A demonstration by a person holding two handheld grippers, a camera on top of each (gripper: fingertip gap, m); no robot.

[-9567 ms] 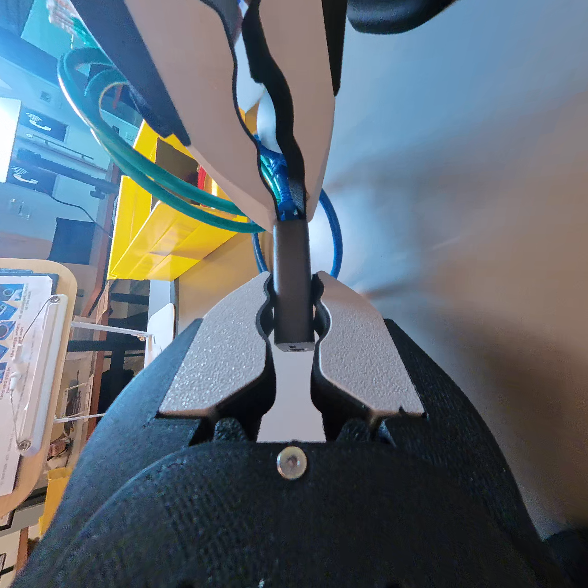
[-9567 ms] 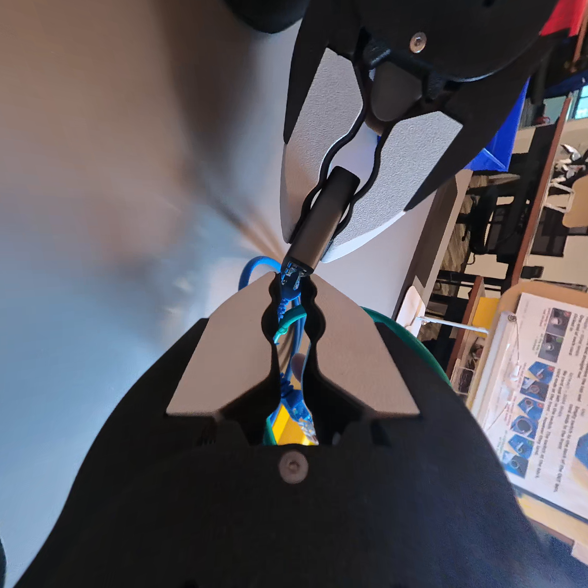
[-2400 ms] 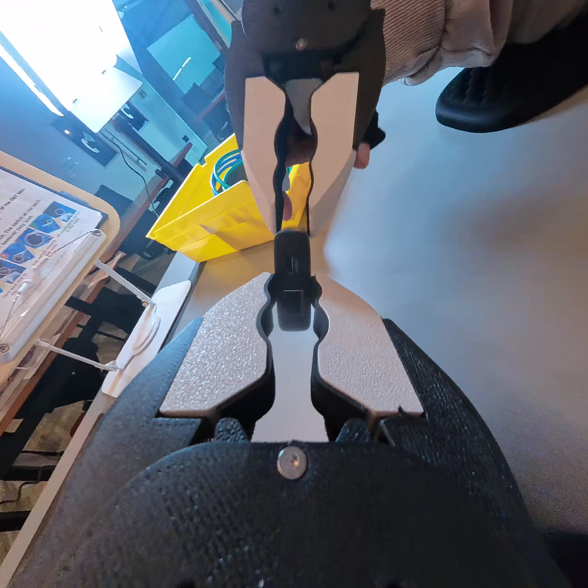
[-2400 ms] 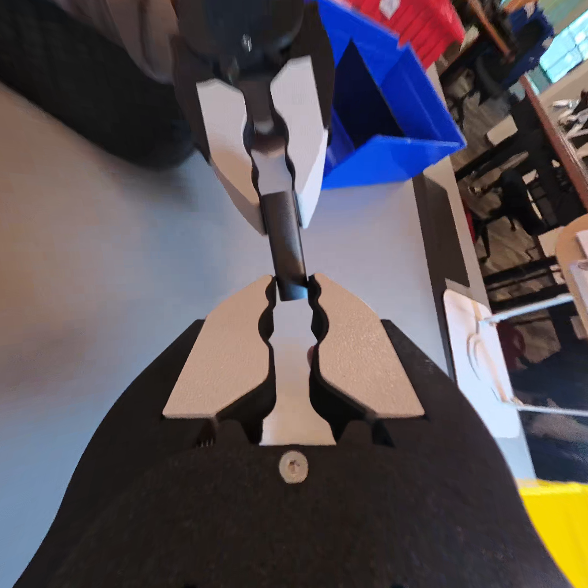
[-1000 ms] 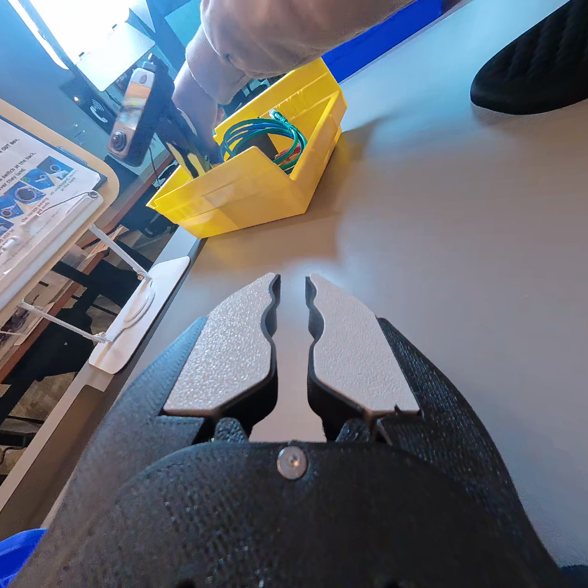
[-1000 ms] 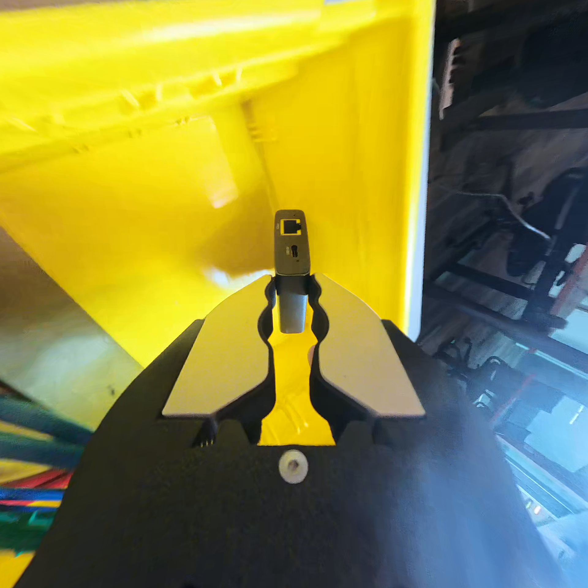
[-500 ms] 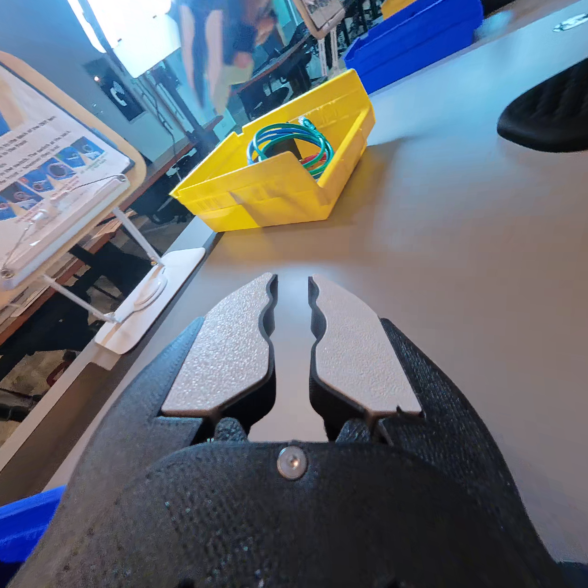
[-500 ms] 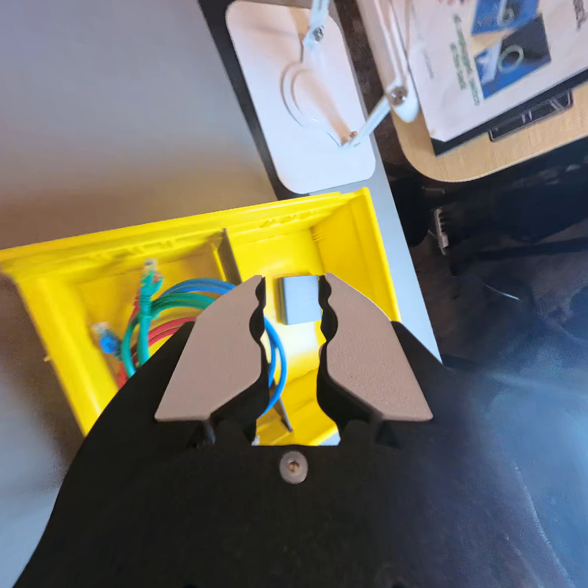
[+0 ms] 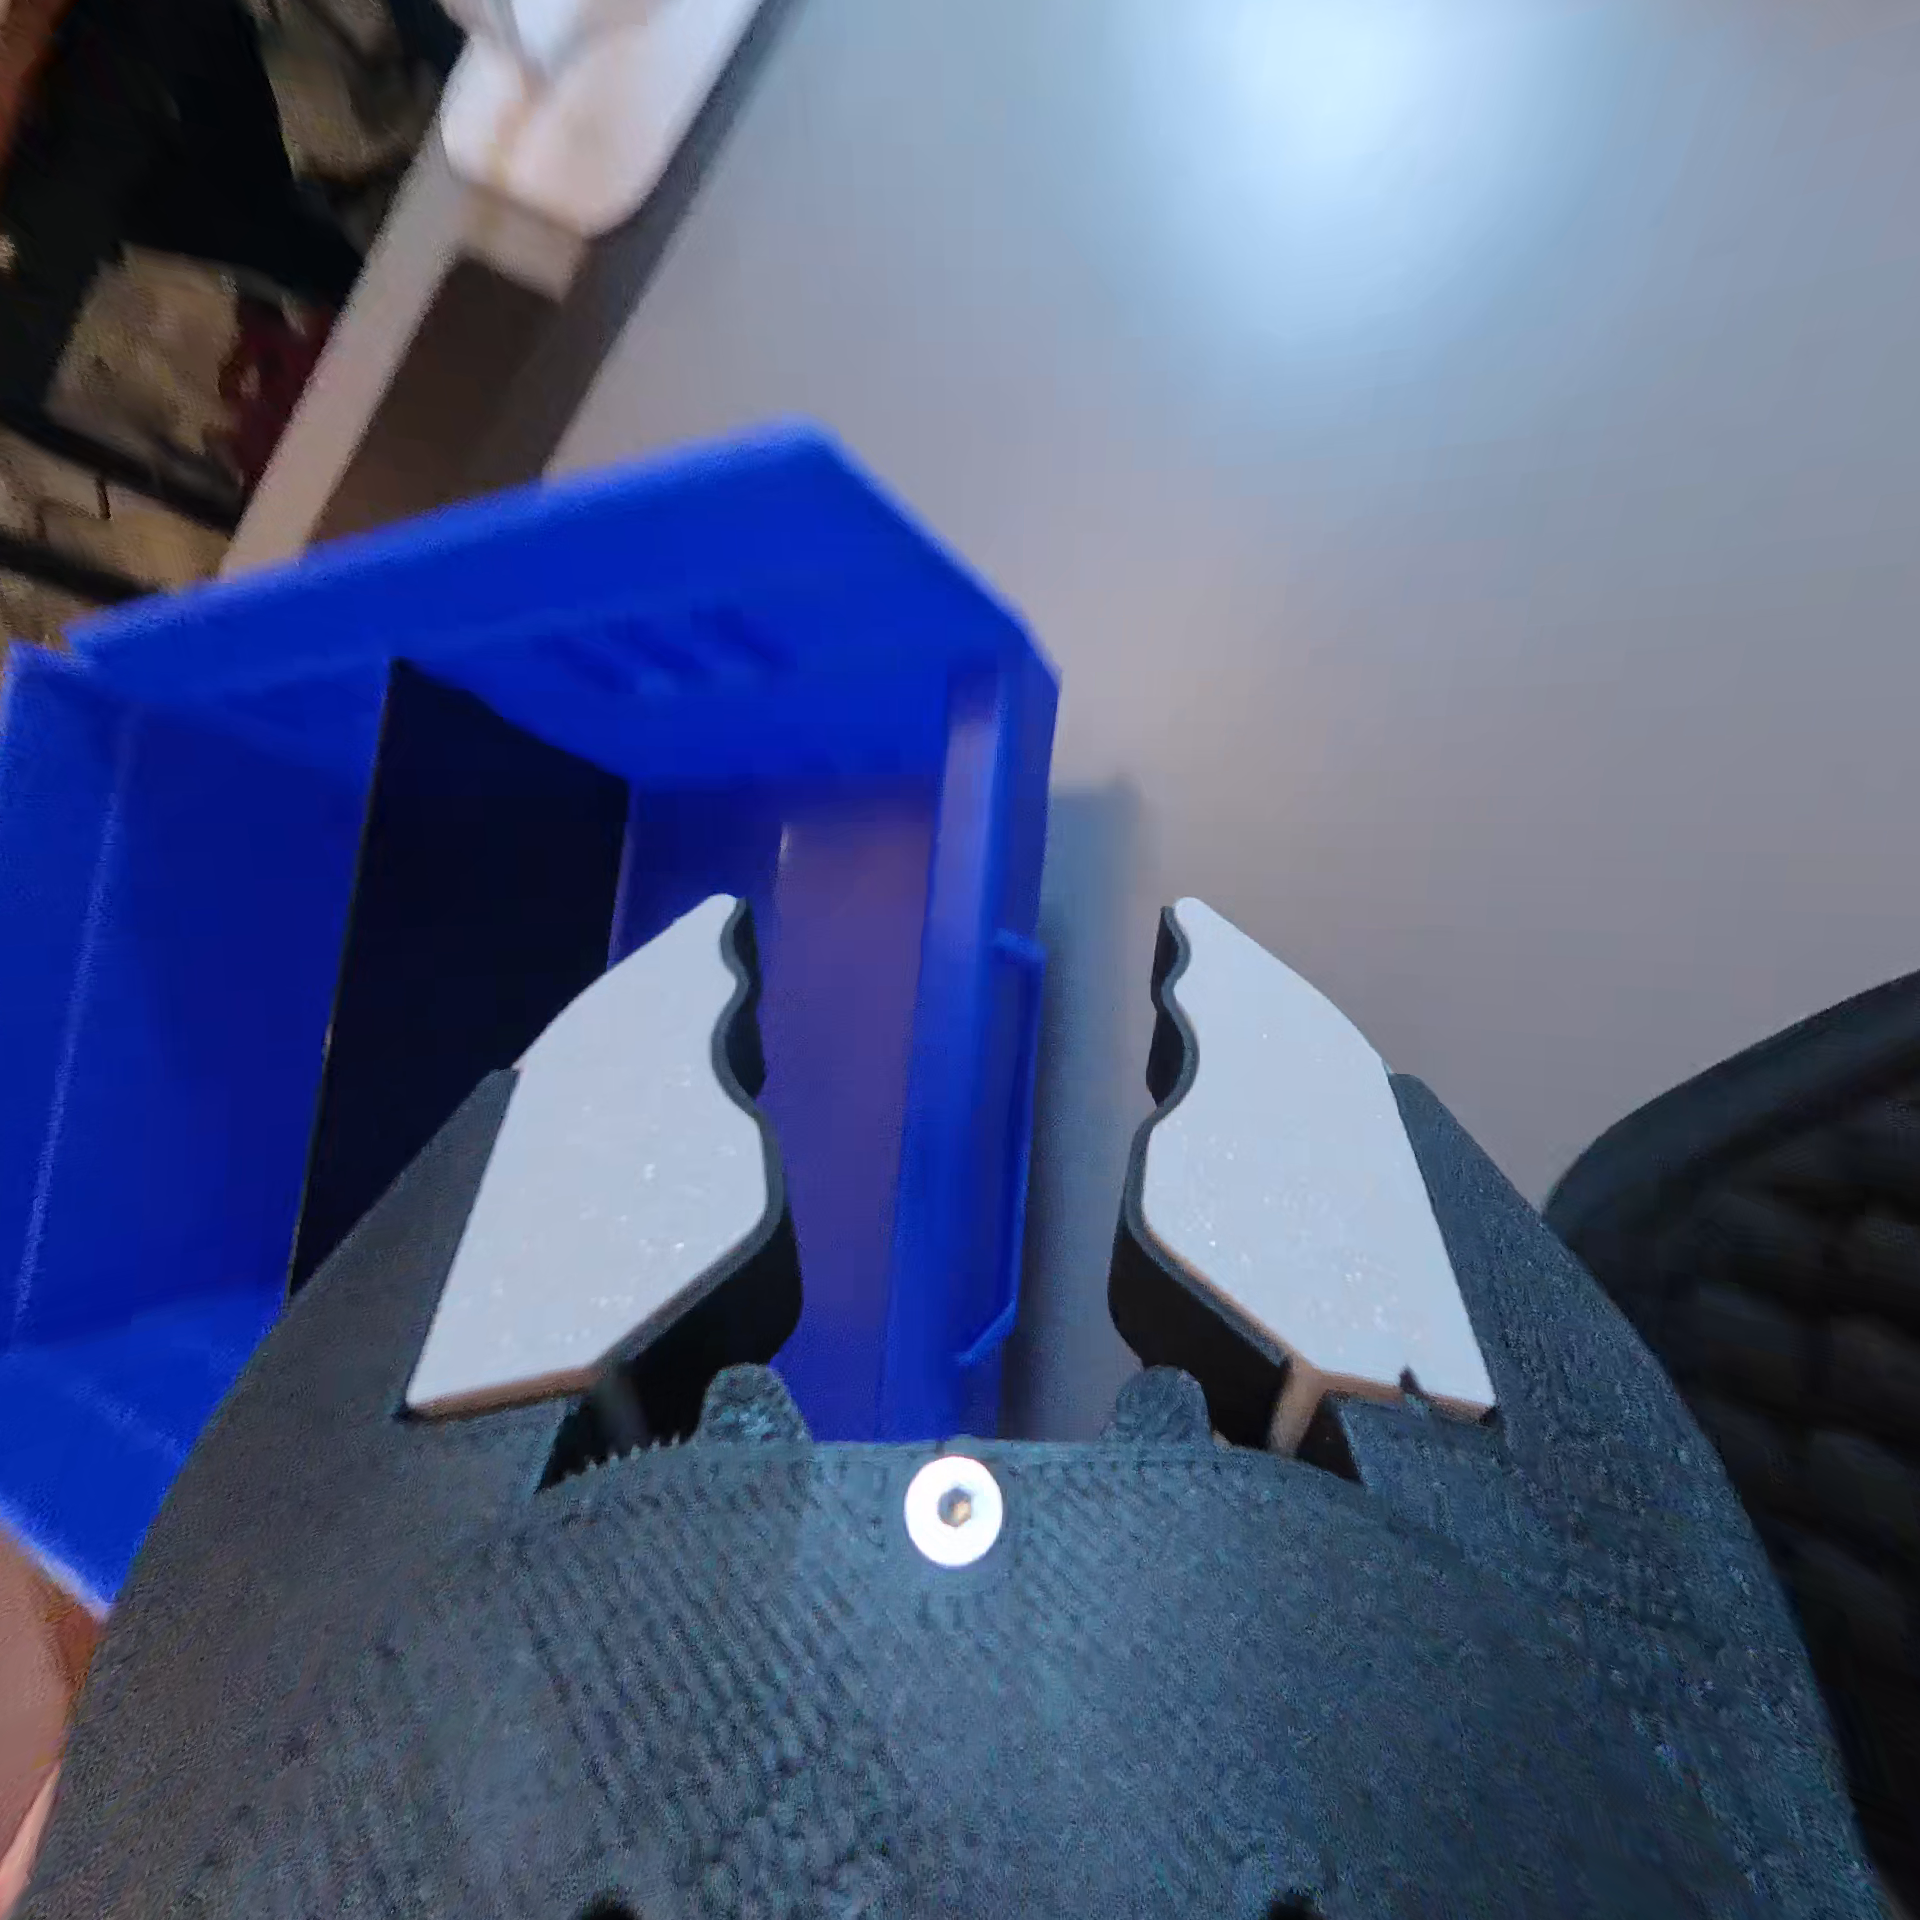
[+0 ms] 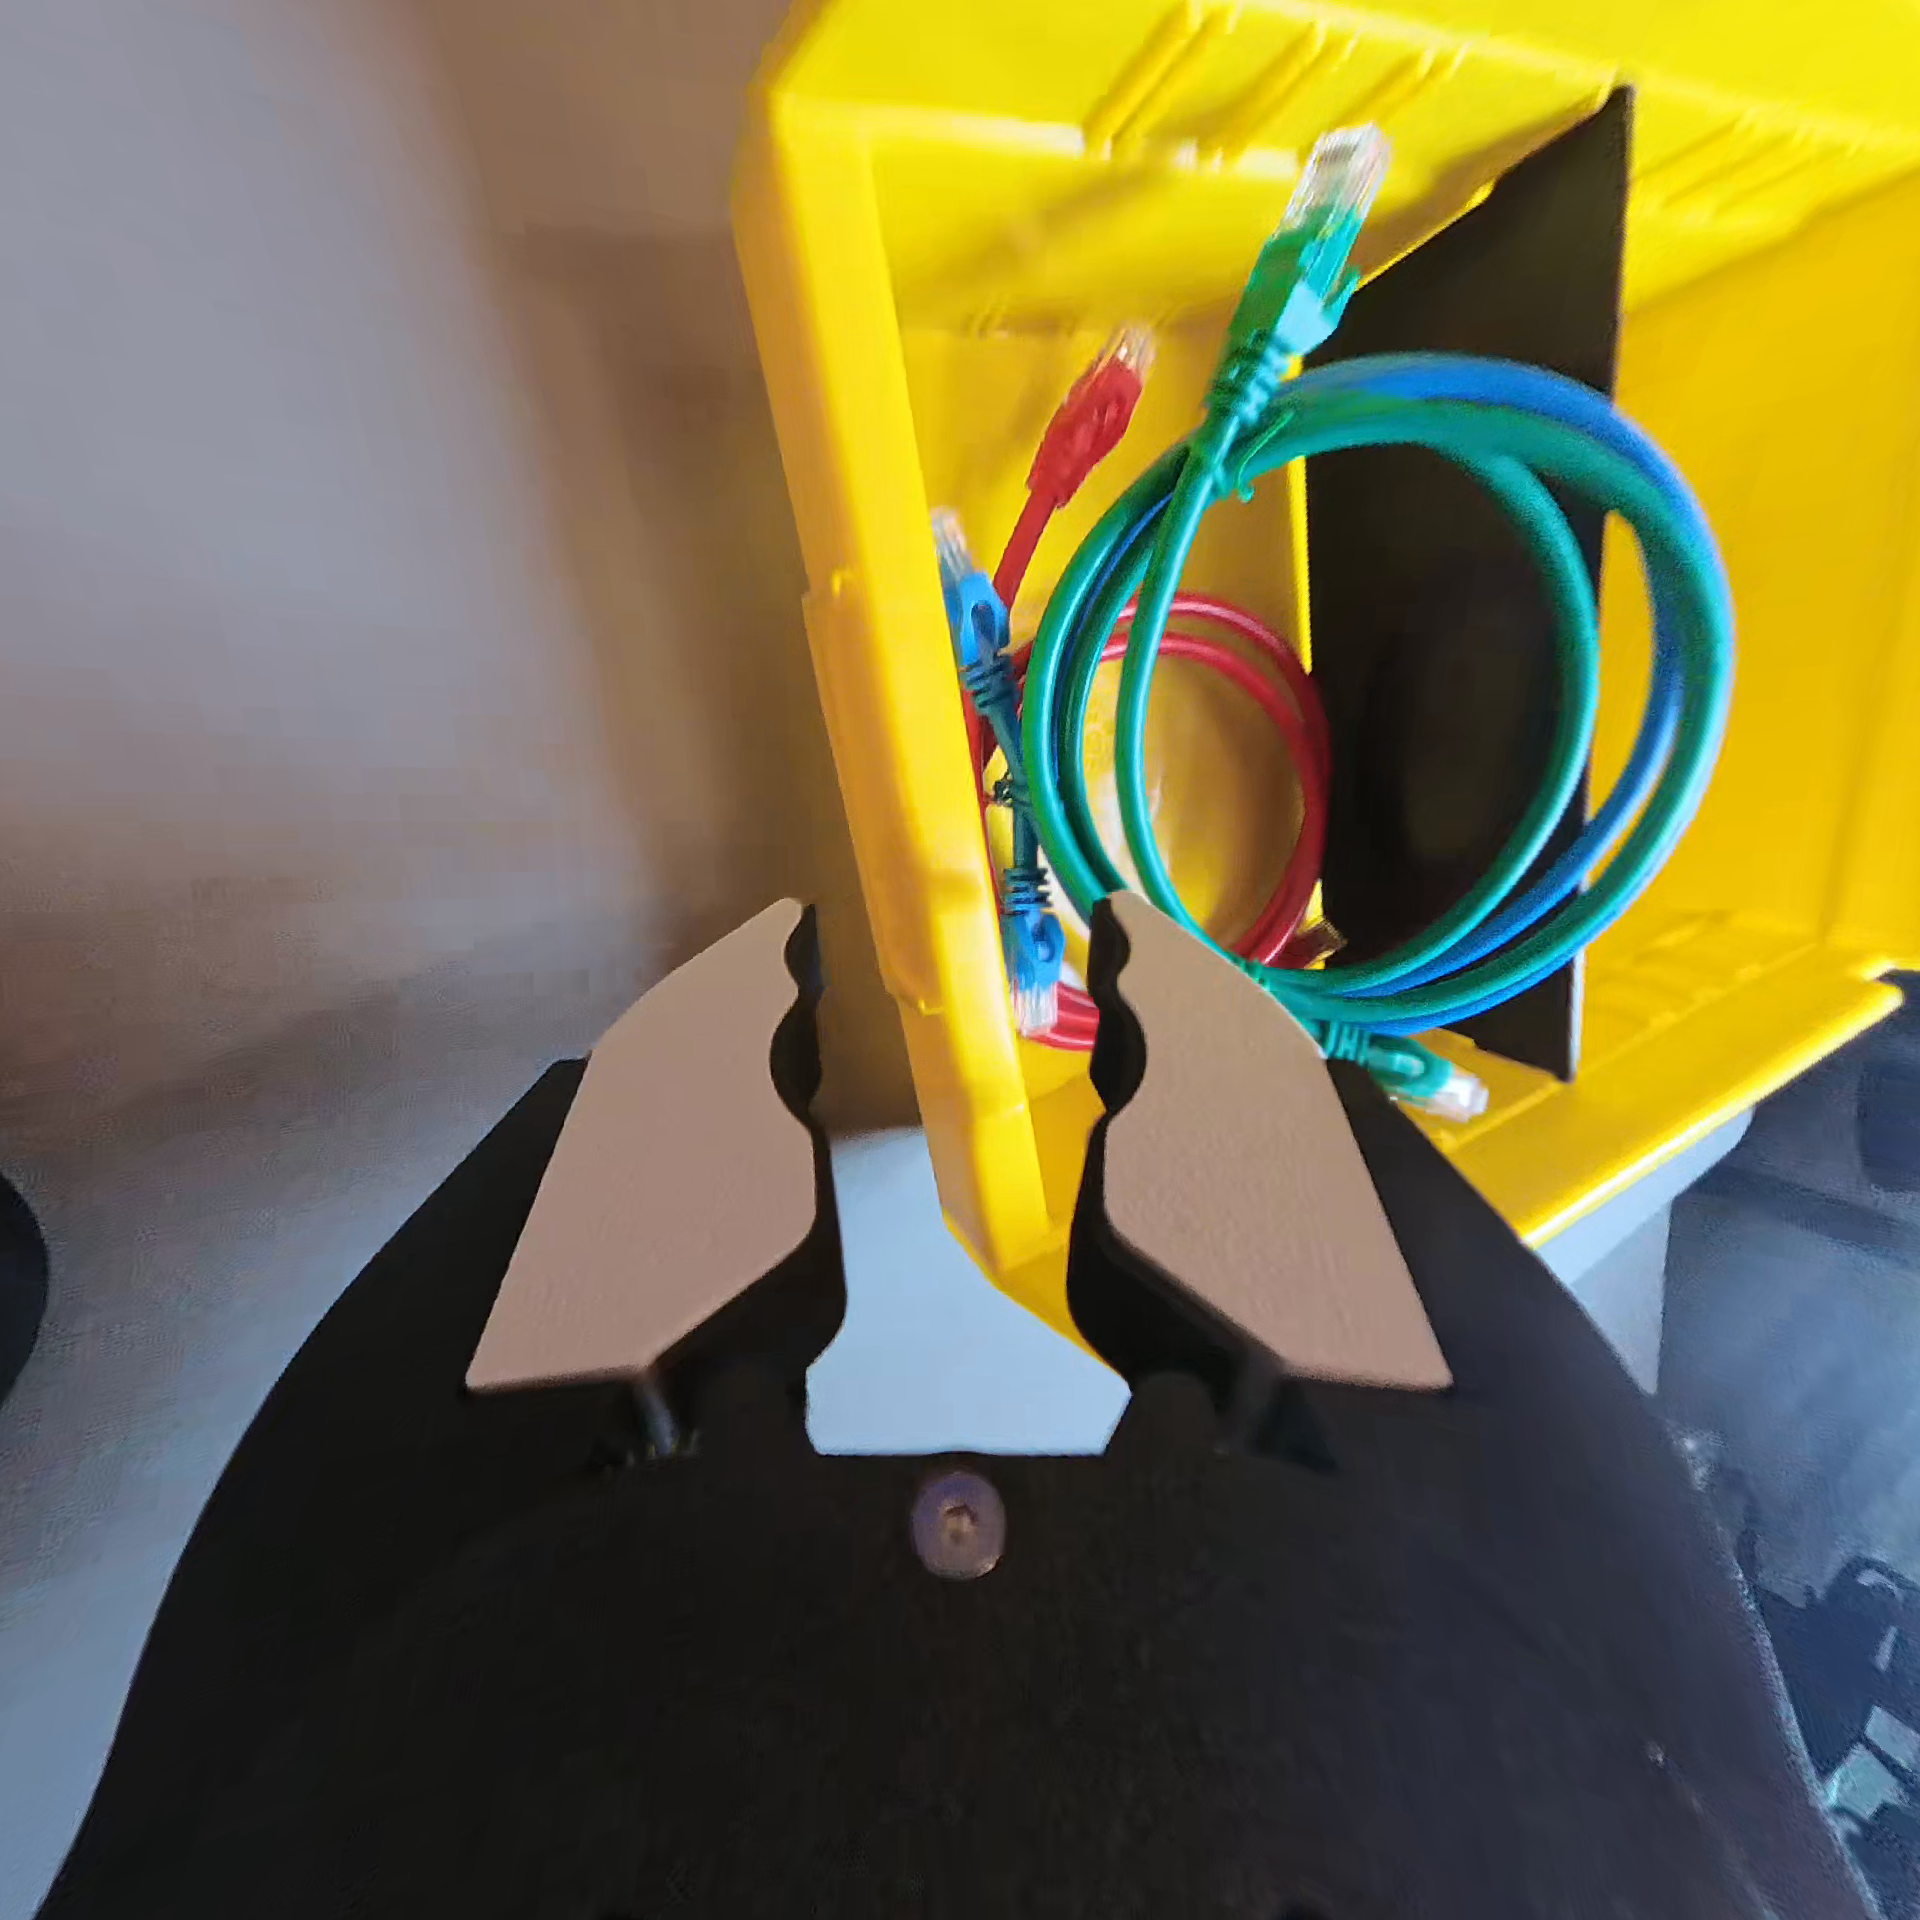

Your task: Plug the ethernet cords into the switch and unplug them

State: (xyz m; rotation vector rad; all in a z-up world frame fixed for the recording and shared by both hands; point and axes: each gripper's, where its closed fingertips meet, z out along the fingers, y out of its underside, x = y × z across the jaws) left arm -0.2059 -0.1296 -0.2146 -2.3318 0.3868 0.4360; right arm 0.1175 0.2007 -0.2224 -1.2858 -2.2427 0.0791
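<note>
Your right gripper (image 10: 951, 925) hangs agape over the yellow bin (image 10: 894, 727), its left wall between the jaws; coiled cords (image 10: 1371, 707) (green, blue, red) lie inside at 1 o'clock. Light and springy, they are likely best pinched at the stiff plug boots. Your left gripper (image 9: 956, 925), also spread empty, faces a blue bin (image 9: 623, 582). No legible writing.

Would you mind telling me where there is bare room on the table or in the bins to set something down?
The grey table is bare beyond and right of the blue bin. The blue bin's visible inside also looks empty. In the yellow bin, the compartment left of the black divider is crowded with the green cord, blue cord and red cord.
</note>
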